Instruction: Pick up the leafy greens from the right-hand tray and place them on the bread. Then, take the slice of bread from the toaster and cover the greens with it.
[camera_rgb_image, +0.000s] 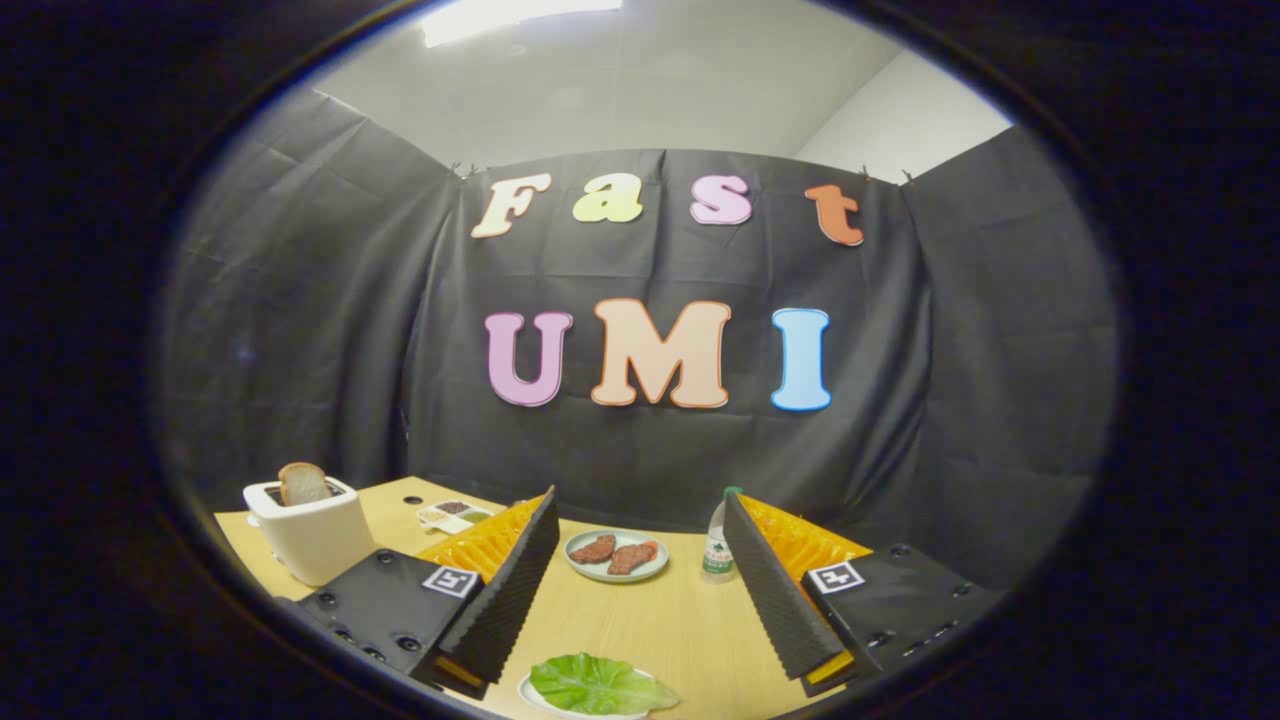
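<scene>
Lettuce (597, 685) lying at six o'clock between released fingers of gripper (640, 570); I'm judging pickup pending, needing descent.

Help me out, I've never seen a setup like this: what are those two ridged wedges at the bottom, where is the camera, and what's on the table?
The wedges are the two fingers of a hand-held gripper that a person carries; the camera rides on it and looks forward along them. They stand open, holding nothing. Between them, close in, a green leaf lies on a small white plate. Beyond them are a plate with two brownish pieces and a small bottle. To the left, a white toaster holds a bread slice, all on a wooden table.
</scene>
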